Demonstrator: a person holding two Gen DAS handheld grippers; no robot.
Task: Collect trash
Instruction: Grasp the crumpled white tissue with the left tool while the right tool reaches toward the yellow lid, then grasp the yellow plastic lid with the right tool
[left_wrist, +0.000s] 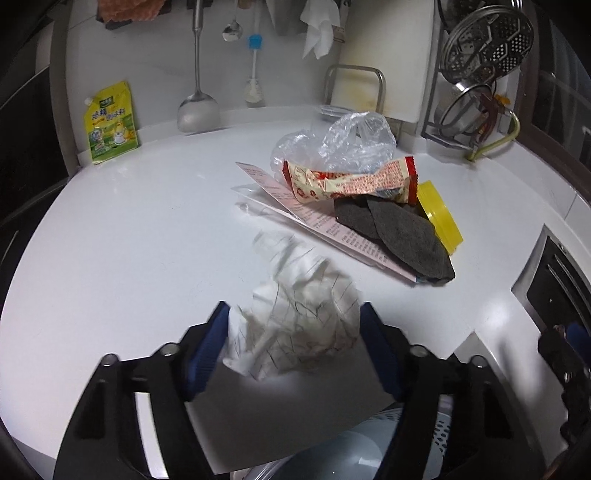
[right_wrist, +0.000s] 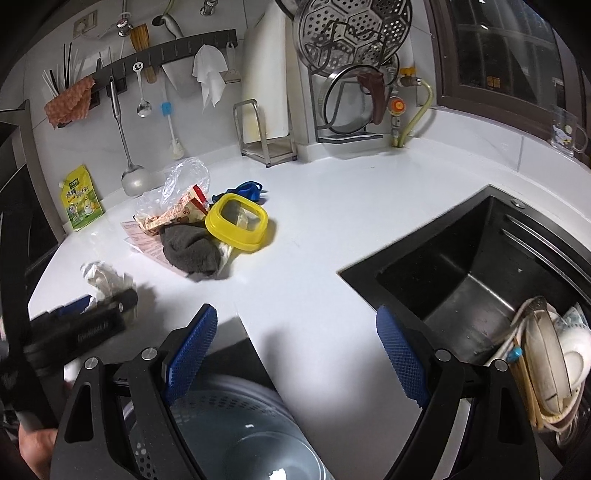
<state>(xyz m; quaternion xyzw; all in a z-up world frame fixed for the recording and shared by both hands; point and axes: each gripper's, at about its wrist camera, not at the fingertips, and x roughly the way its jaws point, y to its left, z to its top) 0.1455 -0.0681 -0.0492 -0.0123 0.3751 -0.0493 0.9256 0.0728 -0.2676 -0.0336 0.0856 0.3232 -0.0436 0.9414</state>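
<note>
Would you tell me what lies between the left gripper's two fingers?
A crumpled white paper wad sits between the left gripper fingers, clearest in the left wrist view.

The crumpled paper (left_wrist: 295, 325) near the worktop's (left_wrist: 129, 240) front edge is smeared by blur; whether the left claw's (left_wrist: 293, 328) pads press it, I can't tell.

A white countertop (right_wrist: 332, 229) is seen, with a black sink (right_wrist: 480, 280) set into its right side. Toward its back edge a pile is laid: pink paper (left_wrist: 332, 229), grey cloth (left_wrist: 402, 236), yellow lid (left_wrist: 439, 214), snack wrapper (left_wrist: 351, 181), clear bag (left_wrist: 340, 142). A green pouch (left_wrist: 110, 123) stands at the back left corner. Crumpled paper (left_wrist: 295, 325) lies near the front edge.
</note>
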